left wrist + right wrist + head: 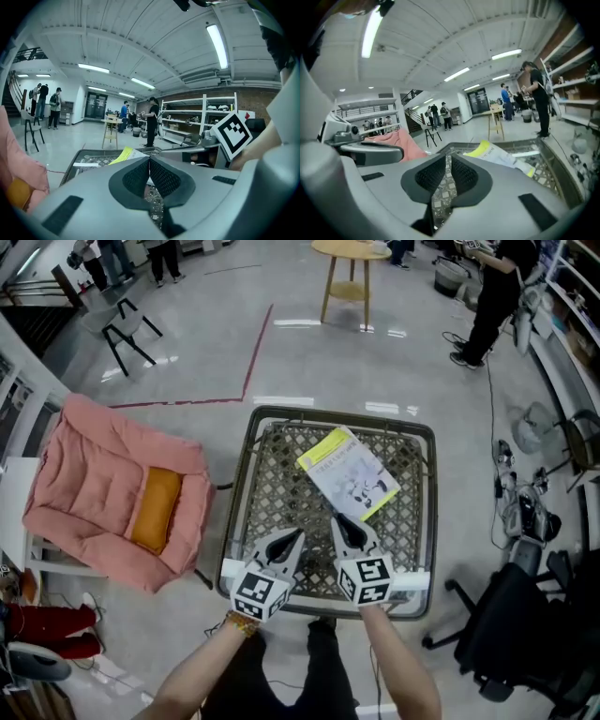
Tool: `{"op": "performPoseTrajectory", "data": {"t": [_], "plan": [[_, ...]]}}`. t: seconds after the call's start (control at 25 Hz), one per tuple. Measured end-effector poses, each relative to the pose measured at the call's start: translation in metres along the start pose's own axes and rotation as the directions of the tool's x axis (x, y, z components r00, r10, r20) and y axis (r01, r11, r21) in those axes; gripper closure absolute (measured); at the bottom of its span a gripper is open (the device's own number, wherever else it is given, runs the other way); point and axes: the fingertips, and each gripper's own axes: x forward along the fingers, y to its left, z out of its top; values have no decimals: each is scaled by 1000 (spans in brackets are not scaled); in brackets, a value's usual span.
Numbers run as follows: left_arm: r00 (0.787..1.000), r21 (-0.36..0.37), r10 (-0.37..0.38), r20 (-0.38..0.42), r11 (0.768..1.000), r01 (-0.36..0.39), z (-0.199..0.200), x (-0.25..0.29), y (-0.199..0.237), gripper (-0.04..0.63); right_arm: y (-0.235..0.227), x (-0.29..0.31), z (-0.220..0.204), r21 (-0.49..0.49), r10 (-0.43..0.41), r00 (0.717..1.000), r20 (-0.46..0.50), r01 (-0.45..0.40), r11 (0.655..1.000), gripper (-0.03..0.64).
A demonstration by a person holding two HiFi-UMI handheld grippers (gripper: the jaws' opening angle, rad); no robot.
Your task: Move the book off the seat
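At the near edge of the seat [309, 414], both grippers hold nothing. The left gripper [292, 538] has its jaws pressed together, and the right gripper [339, 521] has them almost together, with only a thin slit. Just beyond the right tips lies the book [349, 472], flat on the far right part of the seat. Its near corner seems close to them, though I cannot tell if it touches. Its long axis runs from far left to near right. I judge the right gripper clearly nearer.
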Motion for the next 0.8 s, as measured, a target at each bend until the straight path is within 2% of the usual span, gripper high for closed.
{"op": "performPoseTrajectory", "data": {"t": [0.16,0.28,0.44,0.8], "plan": [[1000,50,-11,-6,999,11,15,-27,6,584,44,-8,20,-155,42,998,36,-36,987,569],[1000,61,-3,8,998,3,33,-48,15,584,76,-16,36,-220,65,997,39,-55,974,569],[1000,76,-2,26,997,0,58,-72,19,586,109,-28,65,-252,83,995,63,-65,965,569],[996,115,-2,94,993,-8,130,-114,23,584,159,-61,144,-309,77,986,148,-28,951,569]]}}
